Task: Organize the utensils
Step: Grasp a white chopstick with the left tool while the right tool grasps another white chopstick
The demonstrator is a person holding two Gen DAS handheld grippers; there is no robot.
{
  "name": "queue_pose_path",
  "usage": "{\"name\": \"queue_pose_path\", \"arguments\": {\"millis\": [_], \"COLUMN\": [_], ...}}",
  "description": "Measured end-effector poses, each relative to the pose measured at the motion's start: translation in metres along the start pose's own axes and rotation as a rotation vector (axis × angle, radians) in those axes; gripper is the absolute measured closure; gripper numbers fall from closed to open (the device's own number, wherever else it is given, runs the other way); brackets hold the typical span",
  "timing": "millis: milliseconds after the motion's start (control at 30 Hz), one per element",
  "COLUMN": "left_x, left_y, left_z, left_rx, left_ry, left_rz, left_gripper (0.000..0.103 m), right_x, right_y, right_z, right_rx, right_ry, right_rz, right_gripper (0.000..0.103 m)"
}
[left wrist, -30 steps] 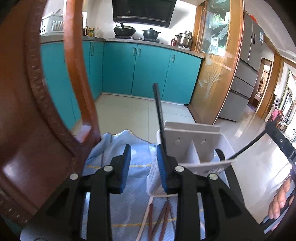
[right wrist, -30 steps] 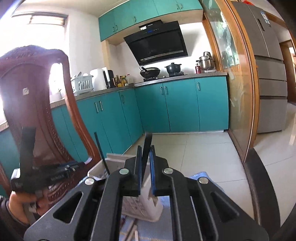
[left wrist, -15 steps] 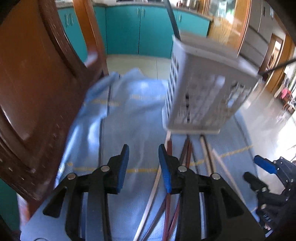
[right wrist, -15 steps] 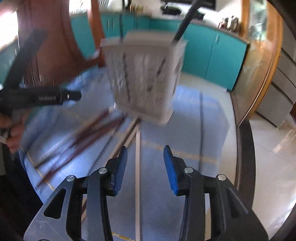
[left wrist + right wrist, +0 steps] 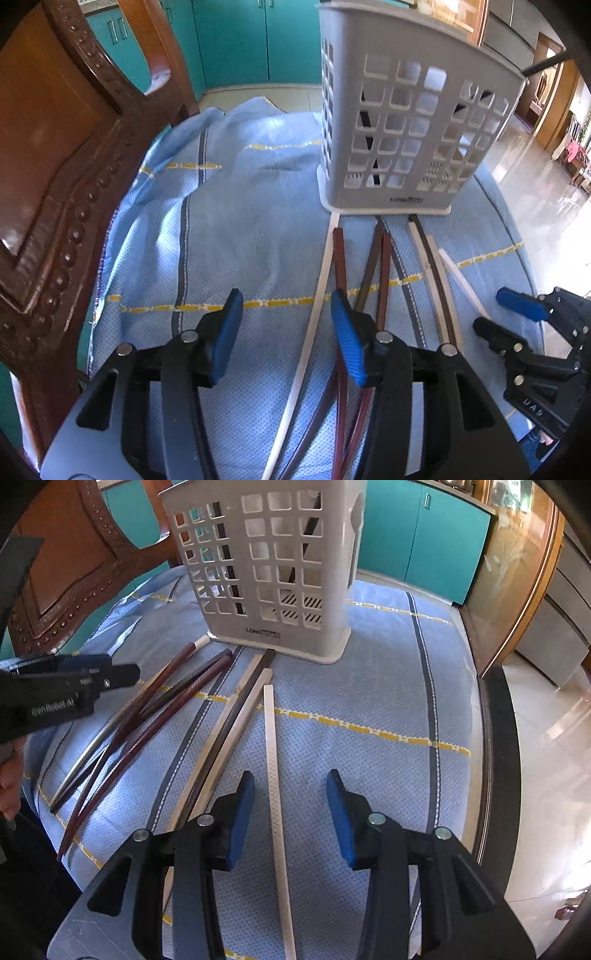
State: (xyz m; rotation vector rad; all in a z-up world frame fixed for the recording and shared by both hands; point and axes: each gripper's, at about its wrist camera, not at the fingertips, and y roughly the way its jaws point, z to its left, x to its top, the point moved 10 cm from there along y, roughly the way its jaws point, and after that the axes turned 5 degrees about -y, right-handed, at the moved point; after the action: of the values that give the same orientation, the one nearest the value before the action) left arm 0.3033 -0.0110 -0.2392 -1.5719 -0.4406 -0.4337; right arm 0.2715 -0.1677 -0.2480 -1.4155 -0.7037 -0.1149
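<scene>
- On the blue cloth (image 5: 369,686), a white slotted utensil basket (image 5: 273,568) is standing upright at the far side, with two dark chopsticks (image 5: 295,559) leaning inside it.
- Between the basket and the grippers, loose chopsticks are lying flat: a reddish-brown group (image 5: 147,716) toward the left, pale and dark ones (image 5: 221,731) in the middle.
- Nearest the right gripper (image 5: 290,818), one pale chopstick (image 5: 275,775) is running between its blue fingers (image 5: 240,819), which are standing apart and touching nothing.
- Over the reddish-brown group, the left gripper (image 5: 284,338) is hovering with its jaws spread wide, empty.
- Beside the cloth, a carved wooden chair (image 5: 55,166) is standing at the left.
</scene>
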Motion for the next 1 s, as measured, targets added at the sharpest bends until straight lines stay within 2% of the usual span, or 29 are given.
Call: {"name": "queue_pose_path", "arguments": {"millis": [33,100,267,500,1000], "left_x": [-0.001,-0.004,-0.005,-0.009,-0.017], "left_y": [0.001,0.004,0.007,0.011,0.009], "left_z": [-0.001,-0.002,0.0,0.0,-0.011], "left_rx": [0.0,0.001,0.006,0.013,0.011], "left_ry": [0.002,0.006,0.001,0.011,0.033], "left_rz": [0.007,0.015,0.026,0.041,0.058], "left_gripper": [0.053,0.053,0.052,0.05,0.047], "right_x": [0.001,0.0,0.003,0.002,0.001], "right_y": [0.0,-0.001,-0.007,-0.007,-0.004], "right_z": [0.001,0.003,0.001,-0.009,-0.007], "right_rx": [0.007,0.04,0.077,0.059,0.05], "right_ry": [-0.003,0.004,0.037,0.075,0.067], "right_rz": [0.0,0.0,-0.021,-0.009,0.01], "right_gripper": [0.088,0.096,0.097,0.097,0.096]}}
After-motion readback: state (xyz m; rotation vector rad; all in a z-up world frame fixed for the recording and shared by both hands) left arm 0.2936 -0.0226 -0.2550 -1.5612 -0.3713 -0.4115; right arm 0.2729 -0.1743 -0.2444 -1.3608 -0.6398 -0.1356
